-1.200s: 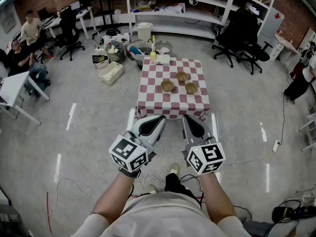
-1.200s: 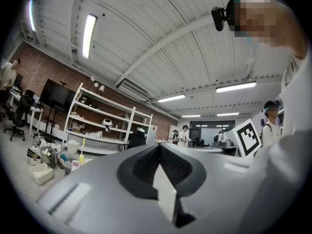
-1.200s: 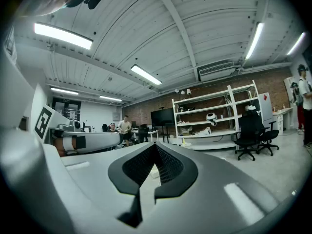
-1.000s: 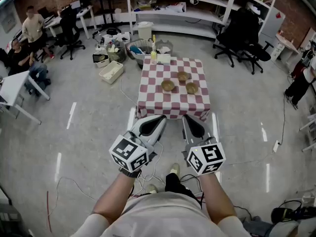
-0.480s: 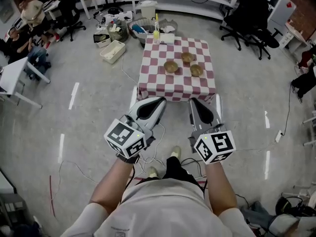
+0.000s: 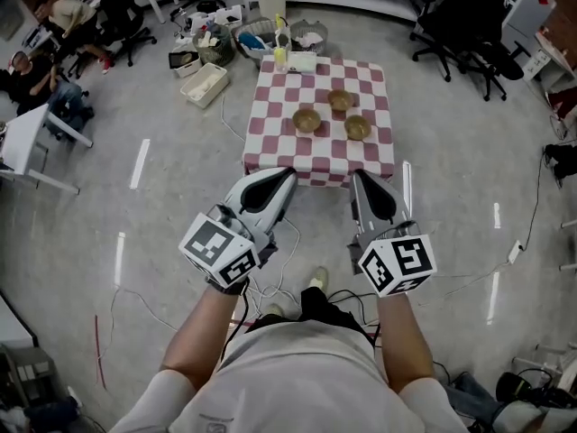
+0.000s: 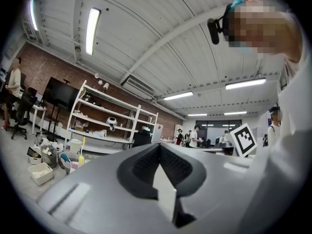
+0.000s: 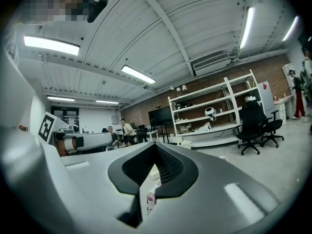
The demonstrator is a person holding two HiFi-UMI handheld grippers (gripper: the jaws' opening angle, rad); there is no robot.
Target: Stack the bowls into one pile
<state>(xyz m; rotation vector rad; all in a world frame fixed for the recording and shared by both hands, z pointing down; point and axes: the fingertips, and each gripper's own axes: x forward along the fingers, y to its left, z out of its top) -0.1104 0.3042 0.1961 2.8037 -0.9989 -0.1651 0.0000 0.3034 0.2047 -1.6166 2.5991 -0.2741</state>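
Three small tan bowls stand apart on the red-and-white checked table [image 6: 270, 133]: one bowl at the left [image 6: 306, 120], one bowl at the back [image 6: 340, 100], one bowl at the right [image 6: 357, 127]. My left gripper [image 6: 287, 175] and right gripper [image 6: 361, 177] are held side by side in the air, short of the table's near edge. Both are shut, with nothing between the jaws. The left gripper [image 7: 159, 146] and the right gripper [image 8: 155, 146] each point up toward the ceiling in their own views, where no bowl shows.
A yellow bottle [image 6: 281, 50] and a white box [image 6: 302, 61] sit at the table's far edge. Baskets [image 6: 257, 34] and a white crate [image 6: 204, 84] lie behind it. Office chairs [image 6: 469, 16] stand at the right, seated people [image 6: 50, 21] at the left. Cables [image 6: 270, 282] trail by my feet.
The table and bowls have come nearer and now sit lower in the head view. Both grippers have moved forward toward the table edge, still shut.
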